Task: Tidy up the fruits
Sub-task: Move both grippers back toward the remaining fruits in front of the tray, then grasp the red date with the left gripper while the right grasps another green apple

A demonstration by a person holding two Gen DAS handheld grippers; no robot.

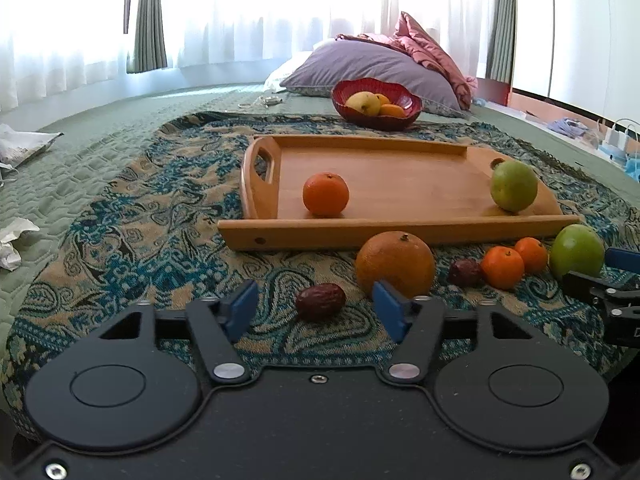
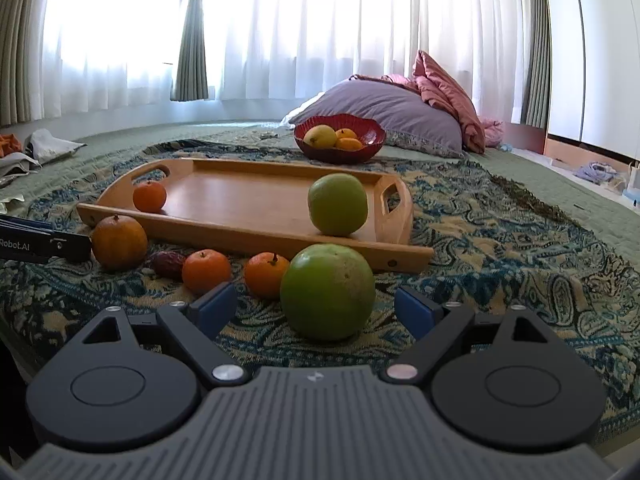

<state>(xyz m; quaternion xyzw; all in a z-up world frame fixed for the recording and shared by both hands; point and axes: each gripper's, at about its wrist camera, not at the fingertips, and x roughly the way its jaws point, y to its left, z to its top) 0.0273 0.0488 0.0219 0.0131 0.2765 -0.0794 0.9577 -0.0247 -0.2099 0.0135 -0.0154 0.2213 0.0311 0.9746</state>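
A wooden tray [image 1: 384, 160] [image 2: 248, 192] holds a small orange [image 1: 325, 193] [image 2: 149, 196] and a green fruit [image 1: 514, 185] [image 2: 337, 204]. In front of it on the patterned cloth lie a big orange [image 1: 395, 263] [image 2: 119, 242], two small oranges [image 1: 502, 267] [image 2: 206, 265], two dark dates [image 1: 320, 301] [image 2: 167, 263] and a big green fruit [image 1: 576, 251] [image 2: 327, 297]. My left gripper [image 1: 316, 308] is open, a date just beyond its fingertips. My right gripper [image 2: 316, 308] is open, the big green fruit between its fingertips, untouched.
A red bowl [image 1: 376, 104] [image 2: 340, 138] with yellow and orange fruits stands behind the tray. A purple pillow [image 2: 392, 116] and pink bedding [image 1: 428, 48] lie further back. Crumpled papers [image 1: 20, 146] lie at the left on the green bedspread.
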